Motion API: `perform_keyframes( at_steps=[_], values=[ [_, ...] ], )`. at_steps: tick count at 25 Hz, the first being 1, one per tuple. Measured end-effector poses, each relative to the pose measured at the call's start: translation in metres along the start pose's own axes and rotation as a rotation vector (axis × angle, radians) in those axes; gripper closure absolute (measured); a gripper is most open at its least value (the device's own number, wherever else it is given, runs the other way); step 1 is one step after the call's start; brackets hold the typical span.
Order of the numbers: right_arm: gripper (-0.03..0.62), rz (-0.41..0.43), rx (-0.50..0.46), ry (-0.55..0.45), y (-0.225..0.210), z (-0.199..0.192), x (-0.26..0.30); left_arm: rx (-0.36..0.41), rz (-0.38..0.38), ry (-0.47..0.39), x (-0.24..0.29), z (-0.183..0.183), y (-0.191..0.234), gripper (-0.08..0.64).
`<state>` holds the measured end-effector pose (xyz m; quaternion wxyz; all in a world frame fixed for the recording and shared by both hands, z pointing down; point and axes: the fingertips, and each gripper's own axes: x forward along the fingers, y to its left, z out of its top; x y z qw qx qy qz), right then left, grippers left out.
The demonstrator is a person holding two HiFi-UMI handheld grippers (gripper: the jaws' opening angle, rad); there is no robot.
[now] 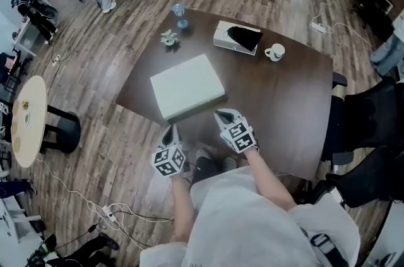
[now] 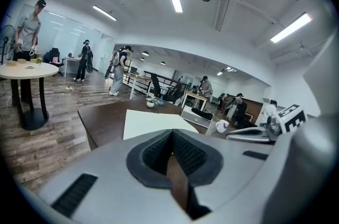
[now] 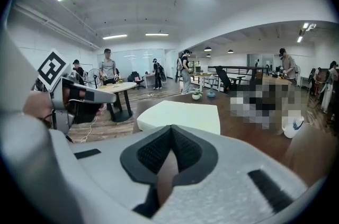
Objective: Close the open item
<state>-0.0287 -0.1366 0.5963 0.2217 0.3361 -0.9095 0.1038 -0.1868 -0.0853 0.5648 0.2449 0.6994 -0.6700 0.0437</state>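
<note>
A white laptop [image 1: 187, 86] lies flat with its lid down on the dark brown table [image 1: 284, 108]; it also shows in the left gripper view as the laptop [image 2: 153, 122] and in the right gripper view as the laptop [image 3: 183, 116]. My left gripper [image 1: 170, 131] hovers just off the table's near edge, jaws shut and empty. My right gripper [image 1: 221, 113] sits over the near edge beside the laptop's near corner, also shut on nothing. In their own views the left gripper [image 2: 170, 157] and right gripper [image 3: 169, 157] both point toward the laptop.
At the table's far side stand a white box with a black part on top [image 1: 237, 37], a white mug [image 1: 275, 52], a small potted plant [image 1: 169, 38] and a blue object [image 1: 179, 14]. A round pale table [image 1: 28, 120] stands left; black chairs [image 1: 372, 133] stand right.
</note>
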Motion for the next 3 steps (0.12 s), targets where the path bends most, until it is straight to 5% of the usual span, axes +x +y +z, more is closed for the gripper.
perform_keyframes(
  at_steps=[3],
  values=[
    [0.592, -0.007, 0.007, 0.002, -0.0038, -0.0011, -0.0007, -0.005, -0.007, 0.004, 0.0020, 0.0000, -0.0023, 0.555]
  ],
)
